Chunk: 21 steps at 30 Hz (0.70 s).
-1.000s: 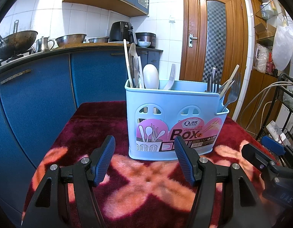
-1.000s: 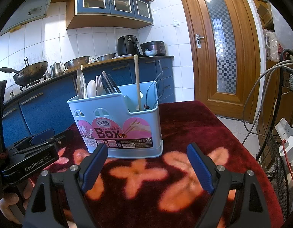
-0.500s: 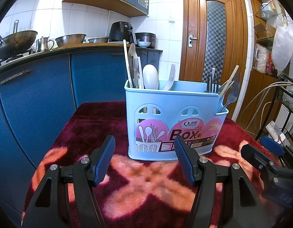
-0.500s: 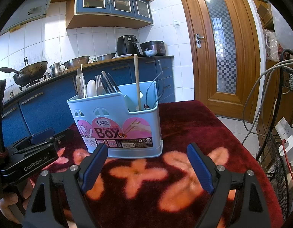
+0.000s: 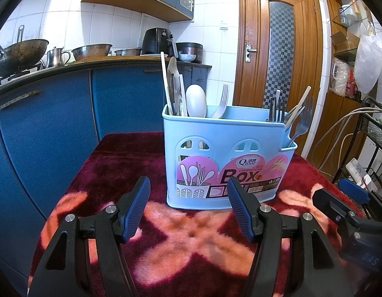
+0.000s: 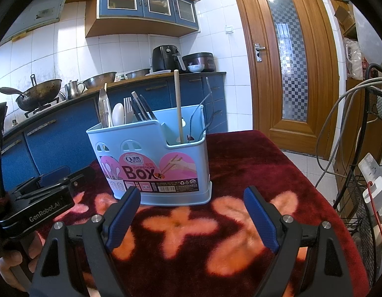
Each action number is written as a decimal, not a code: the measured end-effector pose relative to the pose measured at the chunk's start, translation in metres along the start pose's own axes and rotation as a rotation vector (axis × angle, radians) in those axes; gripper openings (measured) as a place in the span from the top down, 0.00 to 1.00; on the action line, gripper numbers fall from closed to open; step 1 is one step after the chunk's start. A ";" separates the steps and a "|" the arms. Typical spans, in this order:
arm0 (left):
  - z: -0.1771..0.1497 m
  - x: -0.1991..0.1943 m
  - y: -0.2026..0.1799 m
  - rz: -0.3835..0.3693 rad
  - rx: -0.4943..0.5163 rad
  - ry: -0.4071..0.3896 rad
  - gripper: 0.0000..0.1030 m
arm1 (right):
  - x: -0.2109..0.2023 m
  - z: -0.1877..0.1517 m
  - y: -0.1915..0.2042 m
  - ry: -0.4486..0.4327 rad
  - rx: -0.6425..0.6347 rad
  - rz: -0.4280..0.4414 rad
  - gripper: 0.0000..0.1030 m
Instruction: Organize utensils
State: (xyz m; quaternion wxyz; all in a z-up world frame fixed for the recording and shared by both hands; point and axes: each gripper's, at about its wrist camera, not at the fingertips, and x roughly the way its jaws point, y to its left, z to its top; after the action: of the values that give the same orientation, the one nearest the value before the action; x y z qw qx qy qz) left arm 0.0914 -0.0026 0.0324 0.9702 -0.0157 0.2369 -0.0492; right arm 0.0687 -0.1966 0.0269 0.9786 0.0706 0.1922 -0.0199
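Observation:
A light blue utensil box [image 5: 228, 158] [image 6: 151, 153] stands upright on a table under a dark red cloth with pink flowers [image 5: 111, 168] [image 6: 260, 163]. It holds a white spoon [image 5: 196, 100], forks [image 5: 301, 123], knives, a flat spatula and a wooden chopstick [image 6: 177, 104], sorted in compartments. My left gripper [image 5: 187, 185] is open just in front of the box, touching nothing. My right gripper [image 6: 193, 193] is open too, short of the box, with nothing between its fingers. Each gripper shows at the edge of the other's view: the right gripper [image 5: 349, 198] and the left gripper [image 6: 45, 193], held by a hand.
Blue kitchen cabinets [image 5: 42, 128] run behind the table, with a wok [image 5: 20, 54], a metal jug, a colander and an air fryer [image 6: 165, 58] on the counter. A wooden door [image 6: 287, 57] is at the back right. A wire rack with cables [image 6: 359, 193] stands by the table's right edge.

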 end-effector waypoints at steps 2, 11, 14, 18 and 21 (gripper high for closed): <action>0.000 0.000 0.000 0.000 0.000 0.000 0.36 | 0.000 0.000 0.000 0.000 -0.001 0.000 0.15; 0.000 0.000 0.000 0.000 -0.001 0.000 0.36 | 0.000 0.000 0.000 0.000 -0.003 -0.001 0.15; 0.000 0.000 0.000 0.001 -0.001 0.000 0.36 | 0.000 0.000 -0.001 0.000 -0.004 0.000 0.15; 0.000 0.000 0.000 0.001 -0.001 0.000 0.36 | 0.000 0.000 0.000 0.000 -0.004 -0.001 0.15; 0.000 0.000 0.000 0.001 -0.001 0.000 0.36 | 0.000 0.000 -0.001 0.000 -0.003 -0.001 0.15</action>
State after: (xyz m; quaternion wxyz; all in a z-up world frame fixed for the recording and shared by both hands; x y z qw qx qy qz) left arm 0.0912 -0.0031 0.0323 0.9702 -0.0161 0.2368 -0.0488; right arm 0.0684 -0.1979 0.0264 0.9787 0.0688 0.1924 -0.0200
